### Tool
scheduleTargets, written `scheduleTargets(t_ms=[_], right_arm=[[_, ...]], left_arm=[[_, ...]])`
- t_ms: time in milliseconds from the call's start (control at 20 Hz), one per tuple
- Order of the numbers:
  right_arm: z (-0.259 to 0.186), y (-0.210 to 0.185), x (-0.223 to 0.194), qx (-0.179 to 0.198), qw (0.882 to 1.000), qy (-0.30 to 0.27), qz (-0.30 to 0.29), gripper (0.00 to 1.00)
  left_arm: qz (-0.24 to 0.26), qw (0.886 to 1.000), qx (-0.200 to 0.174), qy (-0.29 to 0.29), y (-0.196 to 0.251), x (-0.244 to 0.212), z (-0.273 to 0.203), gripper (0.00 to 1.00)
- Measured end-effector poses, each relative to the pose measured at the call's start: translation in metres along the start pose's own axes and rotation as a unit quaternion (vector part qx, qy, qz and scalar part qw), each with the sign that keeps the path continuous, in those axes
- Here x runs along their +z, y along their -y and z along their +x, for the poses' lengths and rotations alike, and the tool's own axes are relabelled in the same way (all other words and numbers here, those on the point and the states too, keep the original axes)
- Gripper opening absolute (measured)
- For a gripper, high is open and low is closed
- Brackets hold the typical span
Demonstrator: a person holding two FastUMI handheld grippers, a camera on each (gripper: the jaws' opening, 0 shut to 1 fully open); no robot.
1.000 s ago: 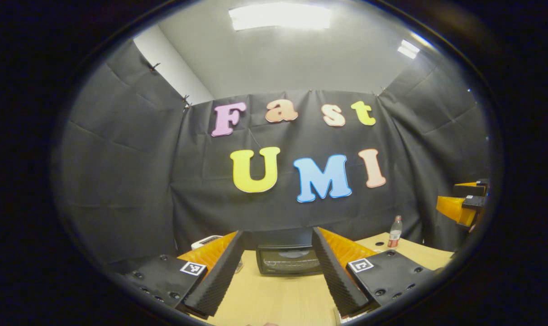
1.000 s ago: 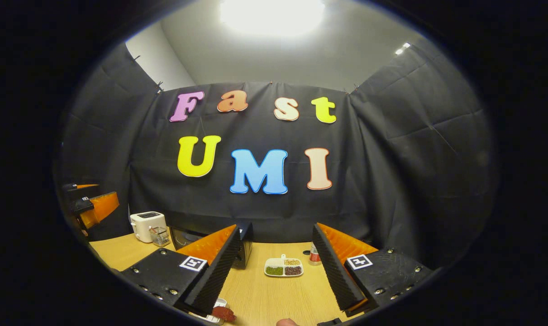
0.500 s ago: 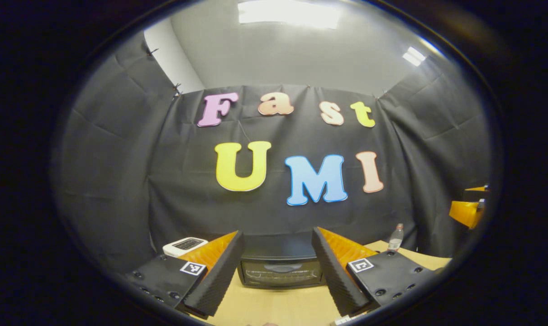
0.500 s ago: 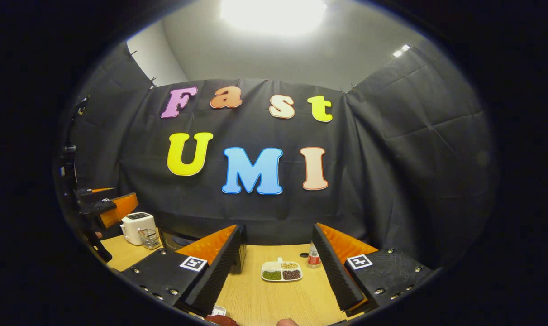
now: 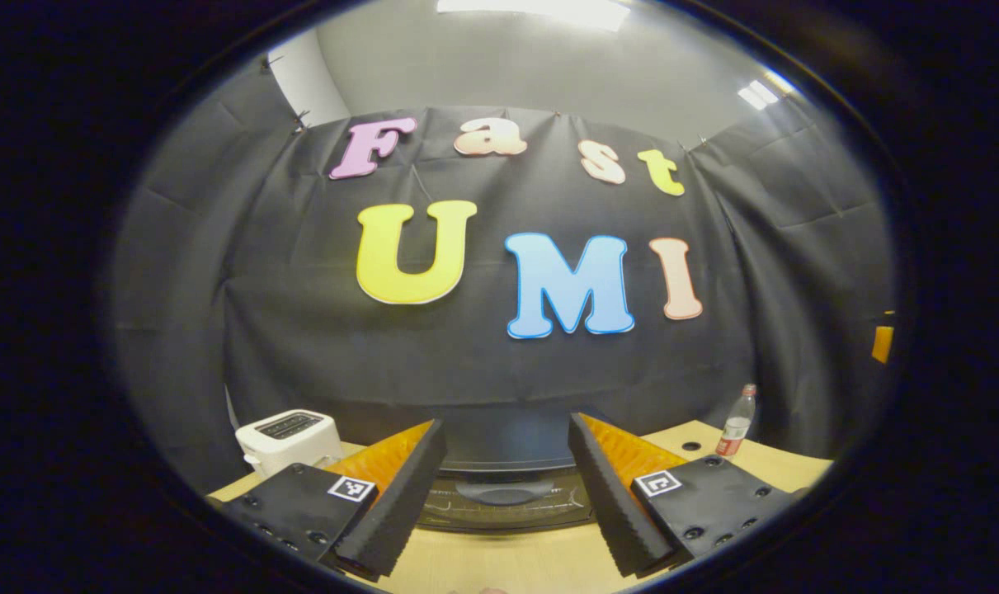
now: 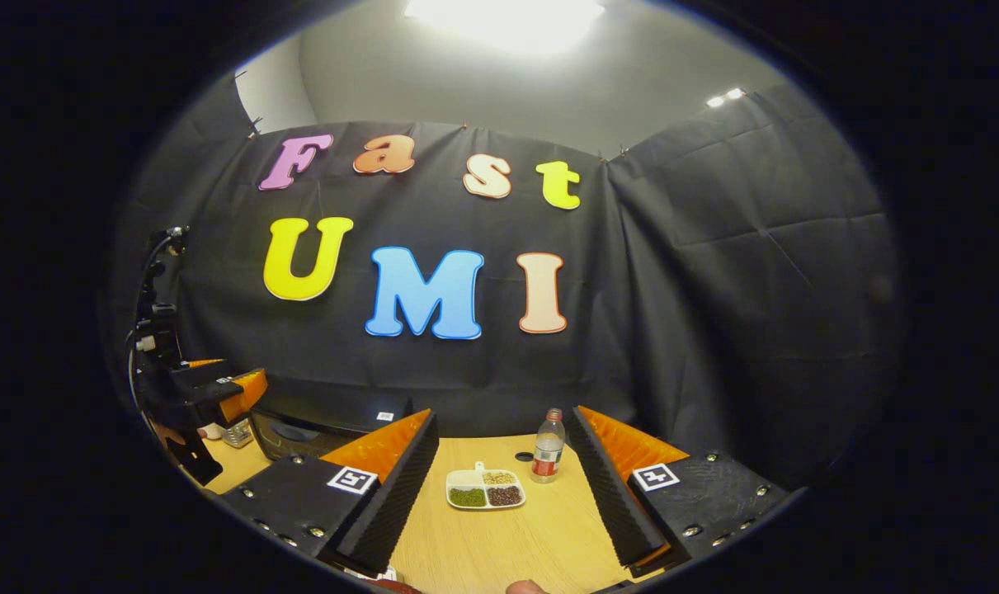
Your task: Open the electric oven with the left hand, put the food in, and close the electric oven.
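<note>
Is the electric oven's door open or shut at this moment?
Shut: the electric oven shows its glass door flat across the front, framed between the open left gripper fingers.

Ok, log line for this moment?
phase: approach | left gripper: open, facing oven | oven door: closed | right gripper: open, empty

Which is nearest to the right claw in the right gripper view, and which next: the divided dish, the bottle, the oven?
1. Divided dish, on the table just ahead, between the right claw fingers.
2. Bottle, just behind the dish, slightly right.
3. Oven, far left, against the wall, where the left claw hovers.
</note>
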State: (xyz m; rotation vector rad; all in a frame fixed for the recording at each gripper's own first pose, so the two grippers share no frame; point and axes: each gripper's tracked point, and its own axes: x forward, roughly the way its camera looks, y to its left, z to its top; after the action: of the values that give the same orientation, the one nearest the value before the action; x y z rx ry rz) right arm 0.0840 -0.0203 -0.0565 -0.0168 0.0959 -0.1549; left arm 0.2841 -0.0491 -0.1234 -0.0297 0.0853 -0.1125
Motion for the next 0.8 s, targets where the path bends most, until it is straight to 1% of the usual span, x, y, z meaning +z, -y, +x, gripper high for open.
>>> scheduleTargets(t_ms=[50, 150, 200, 300, 350, 400, 550, 800], right_arm=[[0.001, 0.003, -0.002, -0.009, 1.000, -0.004, -0.002, 0.96], [0.003, 0.009, -0.007, -0.028, 1.000, -0.011, -0.006, 0.96], [0.004, 0.011, -0.011, -0.035, 0.999, -0.015, -0.009, 0.96], [0.003, 0.014, -0.018, -0.047, 0.998, -0.026, -0.012, 0.96], [0.003, 0.016, -0.020, -0.052, 0.998, -0.031, -0.013, 0.96], [0.003, 0.019, -0.023, -0.057, 0.998, -0.036, -0.015, 0.96], [0.003, 0.024, -0.028, -0.066, 0.997, -0.046, -0.022, 0.96], [0.008, 0.029, -0.023, -0.072, 0.996, -0.044, -0.031, 0.97]], left_arm=[[0.004, 1.000, -0.003, -0.006, 0.000, -0.010, 0.013, 1.00], [0.007, 1.000, -0.009, -0.018, 0.001, -0.027, 0.036, 0.98], [0.007, 1.000, -0.012, -0.022, 0.002, -0.036, 0.047, 1.00], [0.013, 0.999, -0.014, -0.036, 0.003, -0.053, 0.068, 1.00], [0.013, 0.999, -0.017, -0.044, 0.004, -0.064, 0.076, 0.94], [0.012, 0.998, -0.021, -0.053, 0.007, -0.073, 0.082, 1.00], [0.009, 0.996, -0.023, -0.083, 0.011, -0.103, 0.096, 1.00], [0.010, 0.993, -0.015, -0.117, 0.011, -0.132, 0.098, 1.00]])
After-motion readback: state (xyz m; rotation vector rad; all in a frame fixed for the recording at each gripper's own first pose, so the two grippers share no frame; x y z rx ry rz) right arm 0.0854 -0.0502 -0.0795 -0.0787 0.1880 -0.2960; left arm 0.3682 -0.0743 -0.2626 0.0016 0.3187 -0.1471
